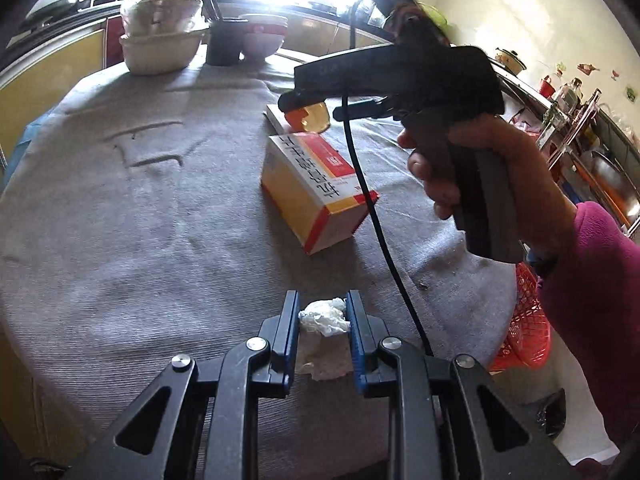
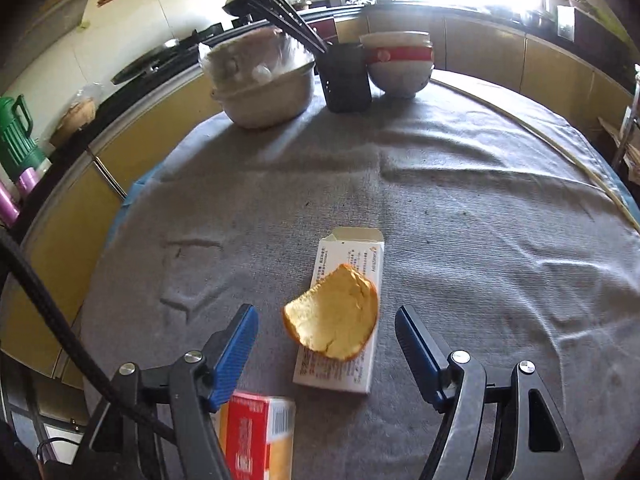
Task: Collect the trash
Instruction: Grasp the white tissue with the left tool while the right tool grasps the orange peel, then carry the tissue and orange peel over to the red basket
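white crumpled tissue (image 1: 325, 316) being pinched tight between left gripper (image 1: 323, 334) pads for binning; right gripper (image 2: 326, 354) hanging wide open, empty, framing orange peel (image 2: 334, 314) resting on flat box (image 2: 344, 316).

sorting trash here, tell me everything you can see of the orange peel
The orange peel is one curved piece lying pith side up: pale yellow, rough inside, with a thin orange rind edge. It rests on a flat white printed box on the grey cloth, overhanging the box's left edge. The right gripper is open with the peel ahead between its fingers, not touching it.
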Available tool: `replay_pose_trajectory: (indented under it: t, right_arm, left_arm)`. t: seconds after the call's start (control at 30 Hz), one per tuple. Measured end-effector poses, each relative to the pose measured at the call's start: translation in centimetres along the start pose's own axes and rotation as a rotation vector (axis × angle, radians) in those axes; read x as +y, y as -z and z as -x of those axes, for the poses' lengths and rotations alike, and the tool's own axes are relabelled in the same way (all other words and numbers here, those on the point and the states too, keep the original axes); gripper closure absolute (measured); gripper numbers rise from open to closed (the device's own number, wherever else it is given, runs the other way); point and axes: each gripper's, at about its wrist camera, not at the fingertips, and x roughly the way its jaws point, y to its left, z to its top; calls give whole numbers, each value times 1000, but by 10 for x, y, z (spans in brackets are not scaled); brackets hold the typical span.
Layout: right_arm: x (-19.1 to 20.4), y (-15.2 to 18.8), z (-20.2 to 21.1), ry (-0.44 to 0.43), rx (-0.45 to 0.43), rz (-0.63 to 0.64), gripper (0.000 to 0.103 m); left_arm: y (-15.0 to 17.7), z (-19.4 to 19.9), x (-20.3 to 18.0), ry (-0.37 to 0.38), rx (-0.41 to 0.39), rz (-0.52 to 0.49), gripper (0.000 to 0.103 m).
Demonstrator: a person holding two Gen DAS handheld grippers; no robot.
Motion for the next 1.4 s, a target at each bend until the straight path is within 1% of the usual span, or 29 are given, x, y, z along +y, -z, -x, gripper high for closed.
replay_pose_trajectory:
  t: [0.1,0.17,0.2,0.23,0.27,0.3,0.33,0.4,0.43,0.6,0.77,0.9,1.03,1.17,1.4]
  right_arm:
    - [6,-1,-8,35,6,14,29]
    - [10,-1,-10,68,-8,28,29]
    - [11,0,-10,79,-13,41,32]
    - [12,-1,-12,89,-17,53,47]
    - [13,0,-14,97,-11,65,59]
    - [14,1,-14,100,-12,73,59]
    - [14,1,-12,105,-25,75,64]
    - [13,2,-7,109,-42,73,68]
    - [10,3,-2,92,-55,57,69]
    - [2,13,20,71,-101,34,70]
    - [-12,40,61,35,-170,-17,70]
    - [-18,61,91,-1,-208,-49,70]
    - [-19,92,125,-28,-243,-63,70]
    - [-20,121,152,-42,-269,-75,70]
    - [-26,168,189,-45,-307,-92,70]
  left_arm:
    - [-3,5,2,-14,-17,4,79]
    - [-6,8,5,-24,-27,4,79]
    - [-6,9,6,-30,-32,3,79]
    - [-7,11,7,-39,-38,1,79]
    - [-8,12,8,-48,-42,0,79]
    - [-8,13,9,-56,-45,1,79]
    - [-9,14,10,-59,-47,1,79]
    - [-8,16,12,-71,-51,2,79]
    - [-8,16,13,-77,-53,4,79]
    - [-12,22,15,-92,-67,15,79]
    - [-14,29,5,-111,-84,-4,79]
    - [-16,33,-6,-124,-88,-26,79]
    - [-17,40,-22,-136,-97,-53,79]
    - [-17,45,-39,-146,-106,-82,79]
    - [-17,50,-75,-205,-109,-175,79]
